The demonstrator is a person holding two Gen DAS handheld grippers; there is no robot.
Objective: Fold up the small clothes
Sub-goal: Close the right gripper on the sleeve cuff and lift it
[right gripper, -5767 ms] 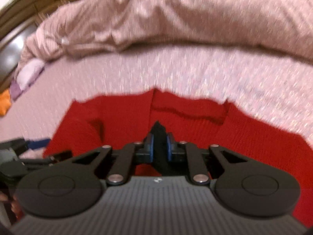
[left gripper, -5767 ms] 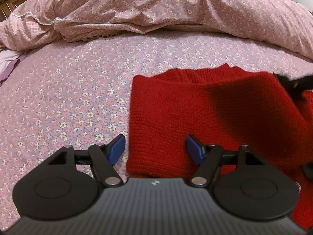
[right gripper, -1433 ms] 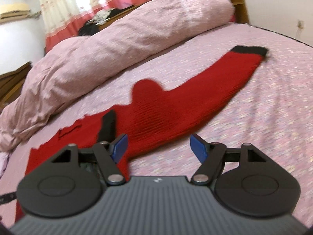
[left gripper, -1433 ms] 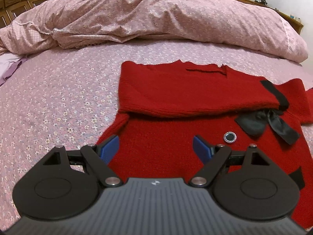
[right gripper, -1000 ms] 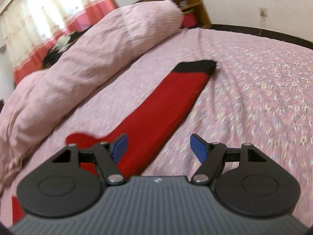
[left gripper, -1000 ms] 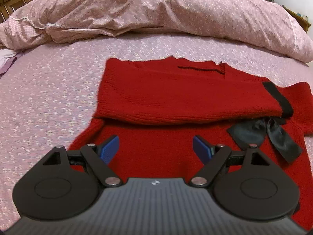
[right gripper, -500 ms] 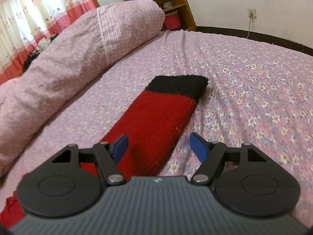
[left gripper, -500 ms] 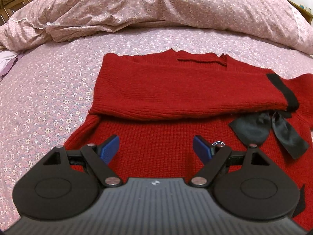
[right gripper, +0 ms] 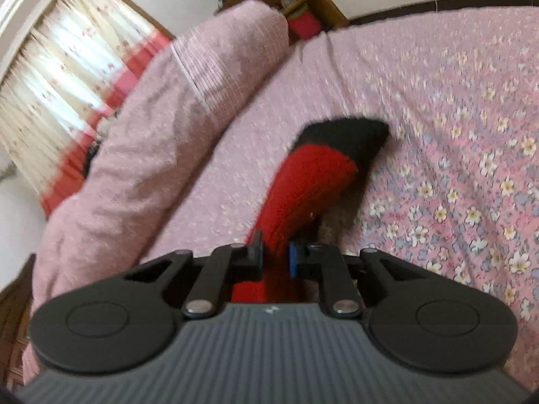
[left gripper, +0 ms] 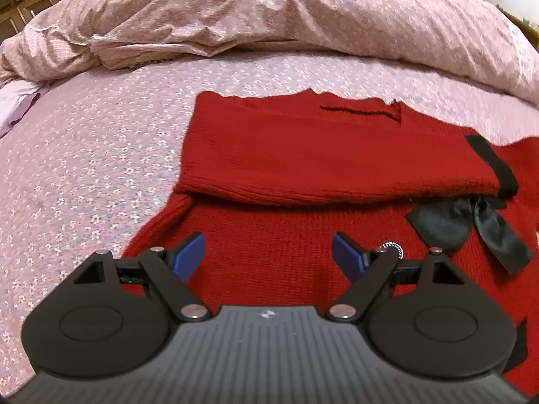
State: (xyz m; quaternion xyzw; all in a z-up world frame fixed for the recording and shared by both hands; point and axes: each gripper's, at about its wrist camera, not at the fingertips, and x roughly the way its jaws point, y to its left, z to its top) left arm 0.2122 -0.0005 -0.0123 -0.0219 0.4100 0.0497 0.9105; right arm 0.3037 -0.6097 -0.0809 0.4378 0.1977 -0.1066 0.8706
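The red sweater [left gripper: 296, 245] lies flat on the bed [left gripper: 84, 168], one sleeve [left gripper: 303, 165] folded across its chest, that sleeve's black cuff [left gripper: 495, 168] ending just above a black satin bow [left gripper: 471, 225]. A small round button [left gripper: 392, 248] sits close beside the bow. Over on the other side, the second sleeve [right gripper: 303, 185] is bunched and lifted off the flowered sheet, its black cuff [right gripper: 343, 138] drooping forward. The right hand-held gripper [right gripper: 275, 256] has just been closing, and there it is, pinching that red sleeve between its blue pads. The left hand-held gripper [left gripper: 267, 257] hangs over the sweater's lower body, jaws spread wide, nothing between them but knit below. Behind it all, a rumpled pink duvet [left gripper: 269, 17] piles along the far side of the bed, with curtains [right gripper: 64, 77] bright at the window in the right wrist view.
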